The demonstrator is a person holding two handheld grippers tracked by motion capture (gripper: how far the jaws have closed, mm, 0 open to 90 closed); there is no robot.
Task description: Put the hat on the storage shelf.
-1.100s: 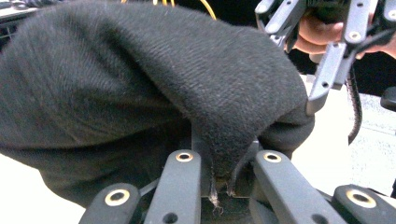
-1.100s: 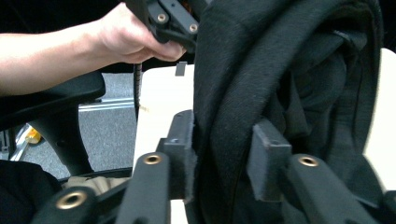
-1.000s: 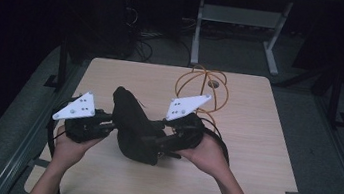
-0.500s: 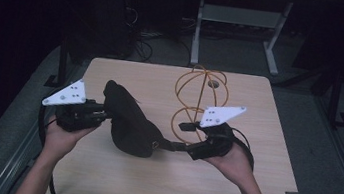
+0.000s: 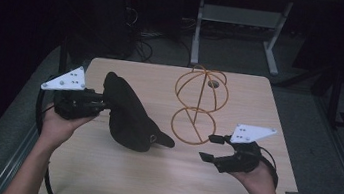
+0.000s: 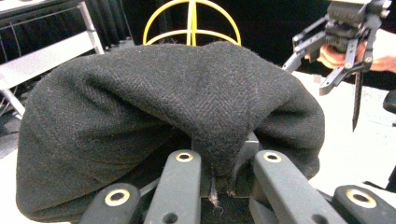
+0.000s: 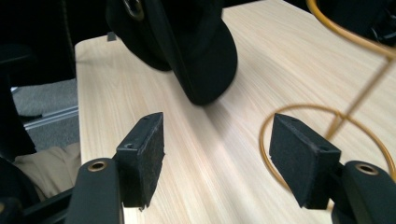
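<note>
Our left gripper (image 5: 99,103) pinches a fold of the black cap (image 5: 129,116) at its rear edge, jaws pressed together on the woollen cloth, as the left gripper view makes plain, where the fabric (image 6: 177,107) bunches between the two black jaws; the cap hangs from that grip with its crown raised and its brim end dipping to the wooden table (image 5: 149,175), near the middle of the top; whether the brim quite rests on the wood we cannot tell. Our right gripper (image 5: 209,147) stands off to the right, well apart from the cap, held low over the table's near right part; its jaws have just been opening and now stand spread with nothing between them, the two dark pads (image 7: 144,149) showing bare wood in the gap in the right gripper view, where the cap's brim (image 7: 205,65) lies just beyond them. Behind and between our hands sits the gold wire stand (image 5: 199,105), a round cage on a stem above a ring base; its ring lies just beside the right gripper, its cage rises behind the cap in the left gripper view (image 6: 191,18); past the table, a pale metal frame (image 5: 240,20) stands on the dark floor.
</note>
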